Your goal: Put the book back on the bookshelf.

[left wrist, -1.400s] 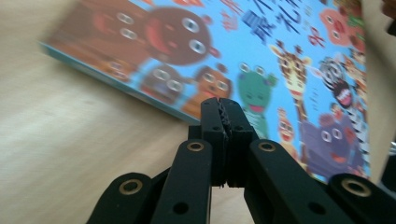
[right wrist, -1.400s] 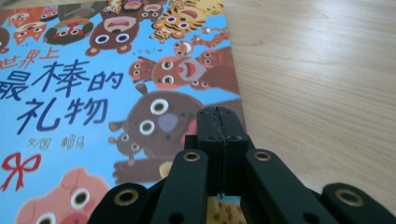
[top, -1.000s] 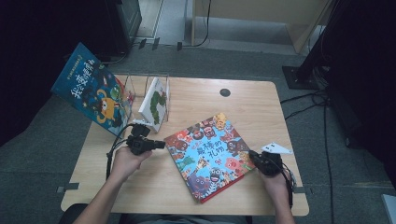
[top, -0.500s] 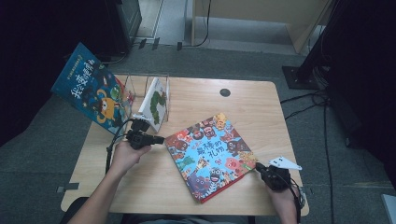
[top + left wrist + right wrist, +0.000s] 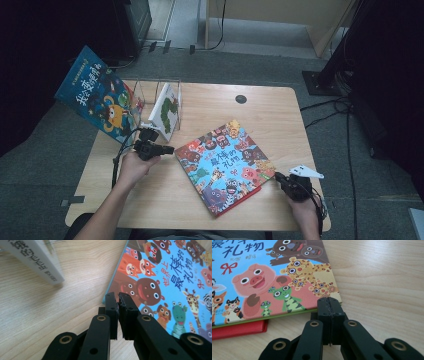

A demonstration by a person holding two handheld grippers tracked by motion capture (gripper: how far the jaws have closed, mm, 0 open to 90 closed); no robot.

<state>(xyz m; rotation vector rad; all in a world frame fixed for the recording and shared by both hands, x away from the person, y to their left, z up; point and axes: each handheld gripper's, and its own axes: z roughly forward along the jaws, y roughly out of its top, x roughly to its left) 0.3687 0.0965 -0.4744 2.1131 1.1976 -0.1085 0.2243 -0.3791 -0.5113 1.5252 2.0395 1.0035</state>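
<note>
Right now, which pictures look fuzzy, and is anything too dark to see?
High view: soft all over, black at both sides, the table evenly lit. Left gripper view: the white book at top left smears. Right gripper view: the animal book is sharp, with a thin shadow under its edge.

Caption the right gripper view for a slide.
Shut right claw at the corner of the animal picture book on the wooden table.

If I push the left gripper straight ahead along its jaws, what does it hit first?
Most likely the near corner of the animal picture book lying flat on the table. The left gripper points at that corner with its jaws almost together and nothing between them. Whether the tips would slide over the cover is hard to judge.
</note>
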